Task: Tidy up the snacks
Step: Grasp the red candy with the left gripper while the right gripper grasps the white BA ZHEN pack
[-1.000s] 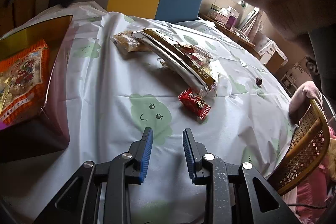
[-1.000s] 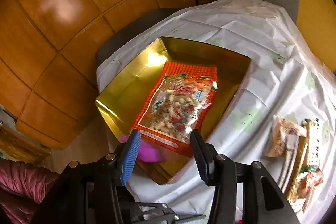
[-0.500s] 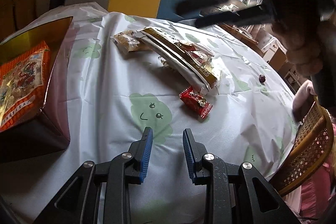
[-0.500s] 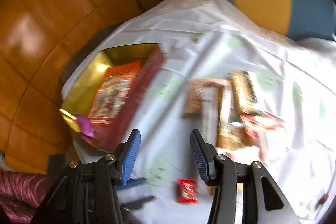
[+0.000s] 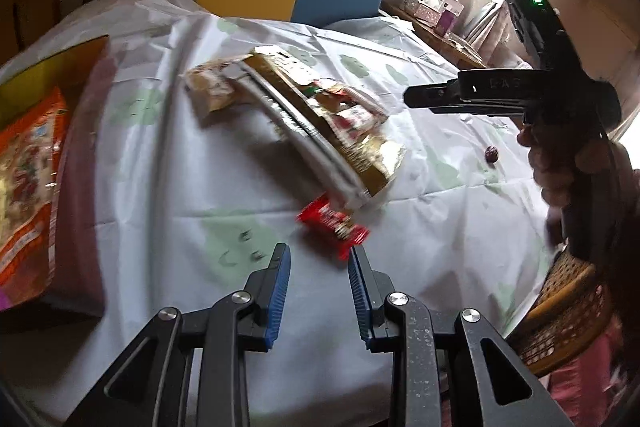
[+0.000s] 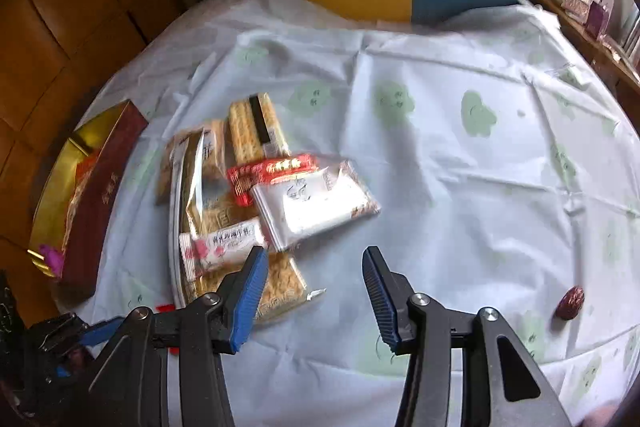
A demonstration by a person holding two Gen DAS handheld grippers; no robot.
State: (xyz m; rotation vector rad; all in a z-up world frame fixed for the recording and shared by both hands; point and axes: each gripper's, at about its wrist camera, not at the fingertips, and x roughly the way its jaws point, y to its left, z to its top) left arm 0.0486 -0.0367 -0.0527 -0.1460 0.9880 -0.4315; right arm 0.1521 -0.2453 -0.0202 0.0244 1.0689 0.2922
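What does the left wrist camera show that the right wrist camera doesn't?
Left wrist only: the orange snack bag lying in the box, shown plainly, and the hand holding the right gripper. Right wrist only: that gripper's open tips. Both share the snack pile, the small red packet and the dark candy.

Motion blur is smearing the print on the snack packets (image 5: pixel 316 123) at frame centre of the left wrist view, leaving the text unreadable. The left frame edge is cutting off the orange bag (image 5: pixel 28 187) and the gold-lined box (image 5: pixel 48 67). In the right wrist view, the left claw (image 6: pixel 86 337) is showing only partly at lower left, its tips hiding most of the small red packet (image 6: pixel 165 308).
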